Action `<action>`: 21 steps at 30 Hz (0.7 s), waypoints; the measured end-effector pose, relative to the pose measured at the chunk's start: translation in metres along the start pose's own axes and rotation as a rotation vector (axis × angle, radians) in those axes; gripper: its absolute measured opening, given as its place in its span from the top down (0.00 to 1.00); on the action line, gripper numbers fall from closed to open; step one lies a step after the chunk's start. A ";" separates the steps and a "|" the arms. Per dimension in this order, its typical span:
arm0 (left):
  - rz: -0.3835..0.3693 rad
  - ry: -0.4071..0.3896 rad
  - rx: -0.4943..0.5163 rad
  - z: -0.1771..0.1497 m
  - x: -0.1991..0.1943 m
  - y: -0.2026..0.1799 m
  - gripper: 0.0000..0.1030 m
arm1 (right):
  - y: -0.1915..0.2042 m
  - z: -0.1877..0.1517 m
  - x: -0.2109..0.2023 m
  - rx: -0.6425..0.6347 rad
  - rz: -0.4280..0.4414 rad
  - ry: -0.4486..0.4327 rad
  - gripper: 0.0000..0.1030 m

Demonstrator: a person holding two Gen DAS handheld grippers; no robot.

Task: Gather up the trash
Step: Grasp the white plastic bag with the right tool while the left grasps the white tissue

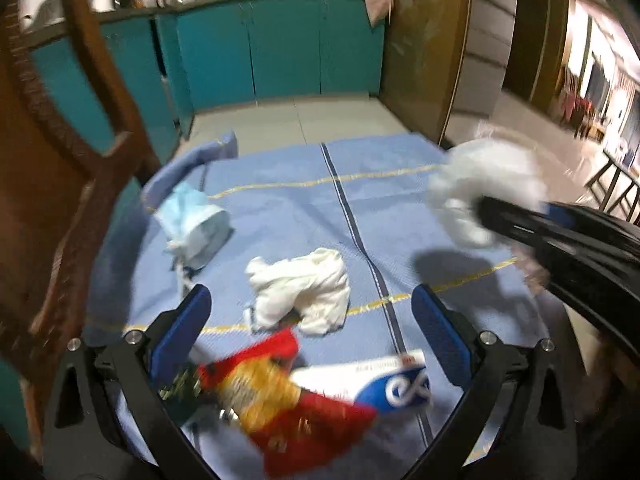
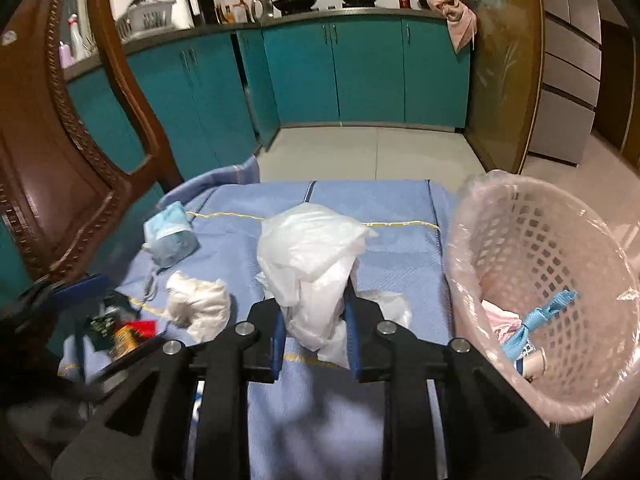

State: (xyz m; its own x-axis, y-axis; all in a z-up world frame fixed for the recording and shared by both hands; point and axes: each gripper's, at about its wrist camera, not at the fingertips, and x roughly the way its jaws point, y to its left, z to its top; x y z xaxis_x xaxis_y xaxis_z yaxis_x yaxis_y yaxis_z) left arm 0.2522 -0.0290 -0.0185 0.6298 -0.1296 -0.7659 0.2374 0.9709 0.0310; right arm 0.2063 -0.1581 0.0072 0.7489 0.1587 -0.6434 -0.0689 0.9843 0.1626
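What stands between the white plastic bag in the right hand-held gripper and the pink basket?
Nothing visible. The right hand-held gripper holds the white plastic bag above the blue cloth; the pink basket stands open just right of it.

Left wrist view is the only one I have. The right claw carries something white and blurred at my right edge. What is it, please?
Observer: A crumpled white plastic bag, pinched between the right claw's blue pads.
Operator: Is a bin near it? I see none.
Observer: Yes. A pink lattice basket with a clear liner is just right of the bag, at the table's right edge.
Operator: Is the basket empty?
Observer: No. A light blue scrap and some pale pieces lie inside.
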 end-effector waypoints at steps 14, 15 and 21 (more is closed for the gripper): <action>-0.146 -0.160 -0.179 -0.020 -0.063 0.017 0.60 | 0.018 -0.024 -0.058 -0.031 0.075 -0.084 0.76; -0.148 -0.231 -0.192 -0.029 -0.087 0.020 0.60 | 0.020 -0.028 -0.065 -0.033 0.075 -0.100 0.76; -0.050 -0.358 -0.179 -0.091 -0.142 0.020 0.60 | 0.029 -0.064 -0.091 -0.042 0.072 -0.127 0.76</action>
State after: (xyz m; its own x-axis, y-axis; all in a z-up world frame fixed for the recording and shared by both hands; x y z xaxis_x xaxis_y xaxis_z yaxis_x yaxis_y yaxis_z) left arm 0.1002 0.0268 0.0327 0.8462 -0.2086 -0.4903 0.1616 0.9773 -0.1368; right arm 0.0941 -0.1391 0.0224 0.8183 0.2205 -0.5308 -0.1512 0.9735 0.1714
